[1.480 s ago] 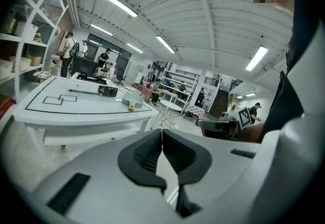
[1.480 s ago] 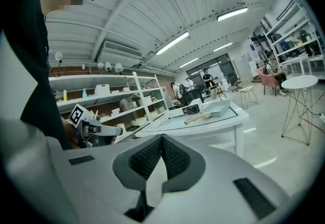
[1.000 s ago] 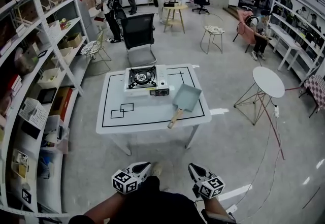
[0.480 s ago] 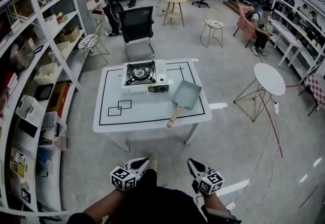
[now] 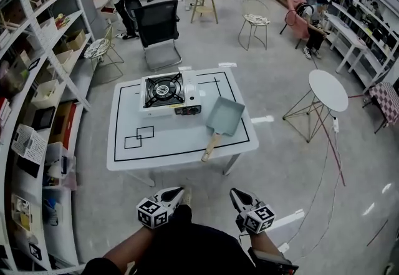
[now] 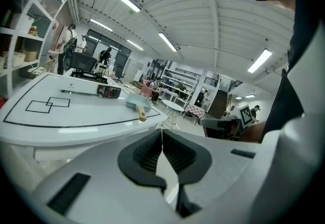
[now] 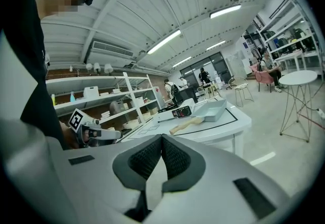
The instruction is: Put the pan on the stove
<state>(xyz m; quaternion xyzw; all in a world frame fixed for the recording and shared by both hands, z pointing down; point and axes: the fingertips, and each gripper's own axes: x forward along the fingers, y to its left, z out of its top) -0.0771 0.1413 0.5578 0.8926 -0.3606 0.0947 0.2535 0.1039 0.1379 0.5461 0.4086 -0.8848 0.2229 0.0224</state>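
A pale blue square pan (image 5: 225, 116) with a wooden handle (image 5: 209, 148) lies on the white table (image 5: 162, 146), right of a white portable gas stove (image 5: 168, 92). The pan (image 6: 133, 101) and stove (image 6: 91, 87) also show in the left gripper view, and the pan (image 7: 210, 110) and stove (image 7: 175, 112) in the right gripper view. Both grippers hang low near the person's legs, well short of the table. The left gripper (image 5: 174, 192) is shut and empty, tips together (image 6: 161, 131). The right gripper (image 5: 235, 194) is shut and empty too, tips meeting (image 7: 162, 138).
A shelving unit (image 5: 37, 99) with boxes runs along the left. A black office chair (image 5: 156, 30) stands behind the table, a round white side table (image 5: 328, 90) to the right. Several people stand at the back. Black outlines, with two small squares (image 5: 138, 137), mark the tabletop.
The view has shifted forward and the table sits slightly nearer and lower in the head view. Both grippers stay low and shut by the legs.
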